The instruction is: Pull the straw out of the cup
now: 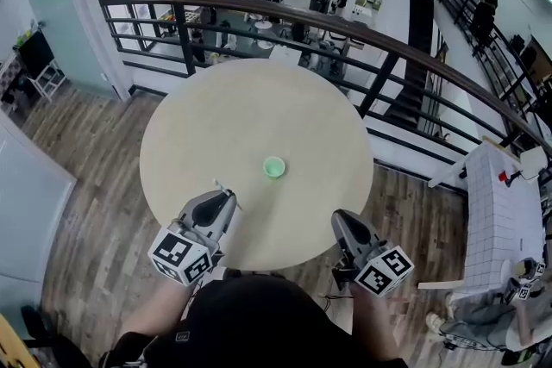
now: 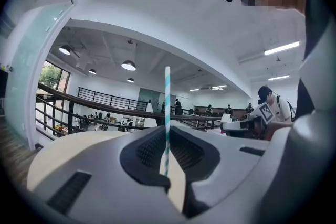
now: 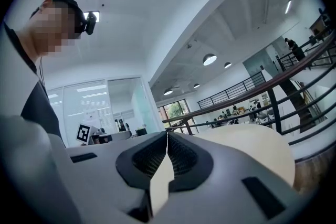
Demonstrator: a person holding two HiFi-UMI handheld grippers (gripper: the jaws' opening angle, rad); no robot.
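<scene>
Round table (image 1: 207,121): green cup (image 1: 274,167) near centre. Left gripper (image 2: 167,131): jaws clamped on striped straw (image 2: 167,107) (upright, teal-and-white). Right gripper (image 3: 167,136): jaws together, empty.

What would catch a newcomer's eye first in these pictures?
A striped straw stands upright, pinched in the left gripper, already clear of the small green cup that sits near the middle of the round table. The right gripper is shut and empty at the table's near edge. A dark railing curves behind the table.
</scene>
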